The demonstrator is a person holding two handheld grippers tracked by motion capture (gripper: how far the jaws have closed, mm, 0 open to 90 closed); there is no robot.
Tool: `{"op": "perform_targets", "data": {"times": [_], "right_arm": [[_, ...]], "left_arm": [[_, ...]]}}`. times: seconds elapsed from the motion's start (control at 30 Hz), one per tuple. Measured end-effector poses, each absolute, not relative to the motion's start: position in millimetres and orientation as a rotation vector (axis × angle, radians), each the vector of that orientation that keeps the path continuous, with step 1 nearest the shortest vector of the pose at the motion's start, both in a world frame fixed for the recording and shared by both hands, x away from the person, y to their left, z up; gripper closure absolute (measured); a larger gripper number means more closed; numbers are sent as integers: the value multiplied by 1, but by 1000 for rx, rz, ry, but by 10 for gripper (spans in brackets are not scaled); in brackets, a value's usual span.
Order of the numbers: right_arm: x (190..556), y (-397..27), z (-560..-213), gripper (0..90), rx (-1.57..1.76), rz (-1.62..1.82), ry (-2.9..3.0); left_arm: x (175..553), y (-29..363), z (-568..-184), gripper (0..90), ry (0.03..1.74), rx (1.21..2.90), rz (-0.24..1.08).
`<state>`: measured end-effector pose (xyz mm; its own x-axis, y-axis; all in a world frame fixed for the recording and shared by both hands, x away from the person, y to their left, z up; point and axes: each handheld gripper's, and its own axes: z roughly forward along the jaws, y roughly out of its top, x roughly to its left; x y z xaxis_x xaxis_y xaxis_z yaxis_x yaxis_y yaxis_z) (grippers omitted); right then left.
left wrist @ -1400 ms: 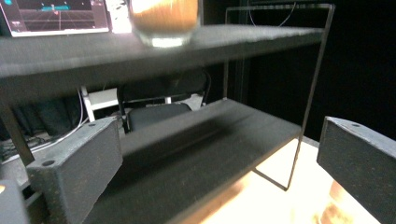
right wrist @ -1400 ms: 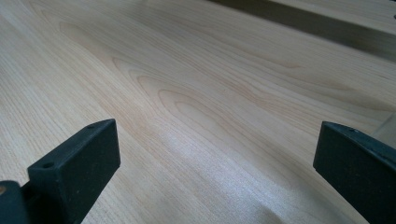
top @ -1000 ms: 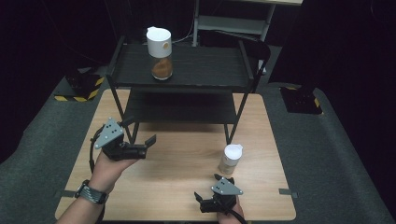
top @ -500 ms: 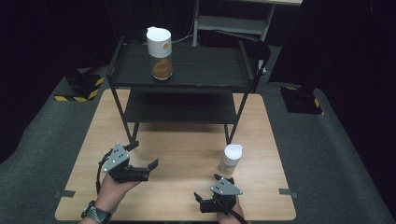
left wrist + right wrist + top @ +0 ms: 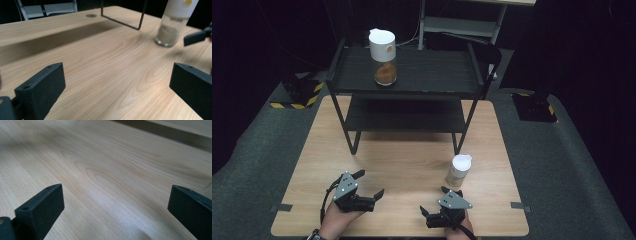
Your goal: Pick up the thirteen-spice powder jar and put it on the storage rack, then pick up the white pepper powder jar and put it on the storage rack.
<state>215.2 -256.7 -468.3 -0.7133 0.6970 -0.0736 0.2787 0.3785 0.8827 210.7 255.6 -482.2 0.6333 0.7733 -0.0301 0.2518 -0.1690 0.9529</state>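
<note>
Light wooden table (image 5: pixel 402 165): your work surface, both hands low at near edge.
Black two-tier metal rack (image 5: pixel 412 80): at far end, brown-filled white-capped jar (image 5: pixel 383 57) on top shelf, well out of reach.
Small clear glass jar with white cap, pale powder (image 5: pixel 459 170): upright, long axis vertical, just ahead-right of your right gripper (image 5: pixel 438 212), nearer hand.
Right jaws wide apart, empty.
Left gripper (image 5: pixel 371 187): jaws wide apart, empty, small jar off to its right.

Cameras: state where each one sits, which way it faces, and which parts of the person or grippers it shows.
High view: above the person's side, looking forward and down on the table and black shelf; shows both hands, the left gripper and right gripper.
Left gripper view: low over the table, facing the spice jar; own jaws wide apart.
Right gripper view: low, facing bare wood; own jaws wide apart.
Shared: the spice jar, in the high and left gripper views.
</note>
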Motion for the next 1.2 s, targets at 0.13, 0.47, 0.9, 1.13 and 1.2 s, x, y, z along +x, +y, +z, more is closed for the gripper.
{"op": "perform_targets", "data": {"times": [0.13, 0.47, 0.9, 1.13, 1.2], "right_arm": [[216, -256, -468, 1, 839, 1280, 2210], [214, -255, -469, 1, 840, 1282, 2200], [208, -258, -473, 1, 772, 1298, 2180], [206, -261, -476, 1, 772, 1325, 2153], [205, -261, -477, 1, 774, 1325, 2145]], "left_arm": [[212, 257, -490, 5, 882, 1756, 569], [209, 257, -492, 12, 890, 1794, 572], [203, 253, -493, 11, 865, 1808, 619], [198, 254, -493, 10, 856, 1812, 630], [197, 253, -493, 10, 858, 1818, 641]]}}
